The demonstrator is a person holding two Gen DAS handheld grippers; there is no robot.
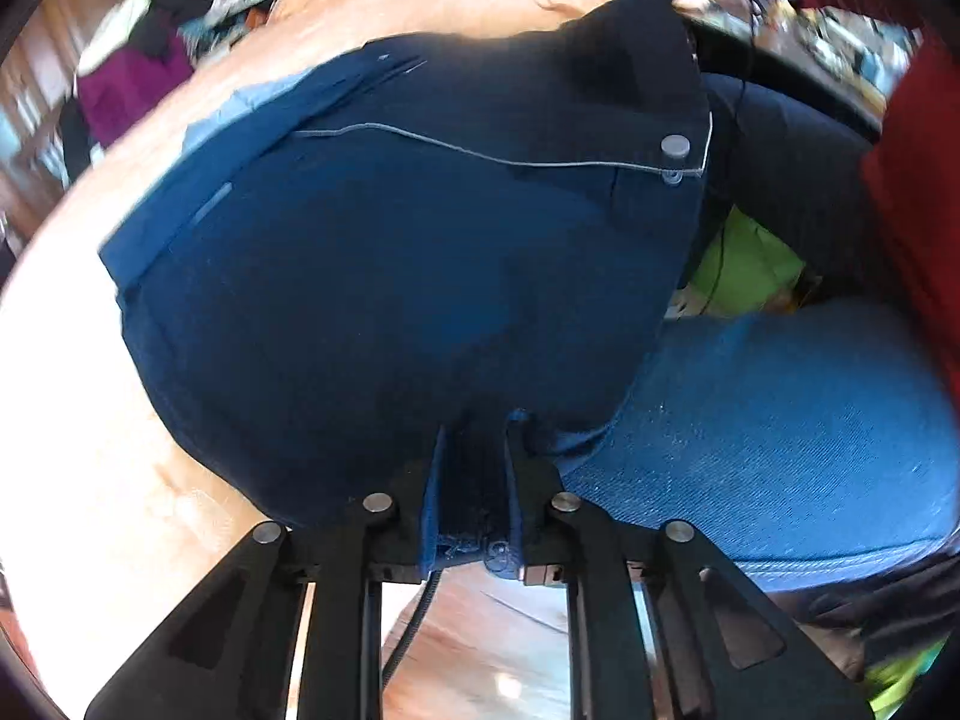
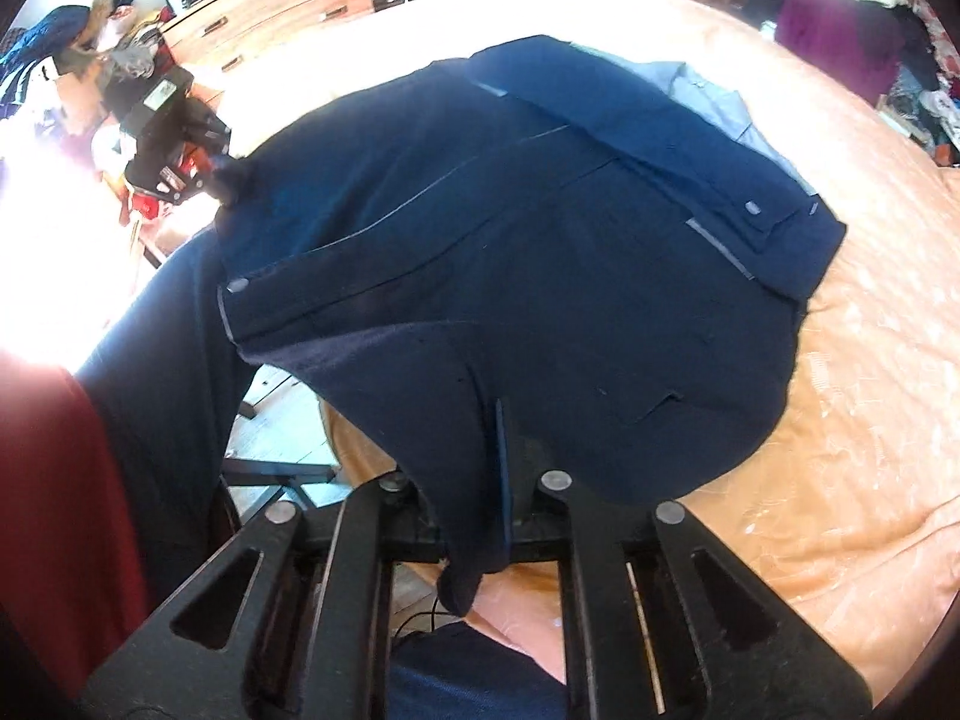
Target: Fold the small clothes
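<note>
A small dark navy garment (image 1: 390, 276) with pale piping and metal snaps is spread over the orange bed cover (image 1: 90, 420). My left gripper (image 1: 474, 450) is shut on its near hem, a fold of blue cloth pinched between the fingers. In the right wrist view the same navy garment (image 2: 540, 300) lies over the bed's edge, and my right gripper (image 2: 504, 480) is shut on another part of its near edge, with cloth hanging down between the fingers. The other gripper (image 2: 180, 150) shows at the garment's far left corner in that view.
A person's denim-clad leg (image 1: 780, 420) and red sleeve (image 1: 918, 210) lie to the right. A pile of clothes (image 2: 852, 30) sits at the bed's far side. A wooden dresser (image 2: 276, 6) stands beyond the orange bed cover (image 2: 870, 390). Wood floor shows below.
</note>
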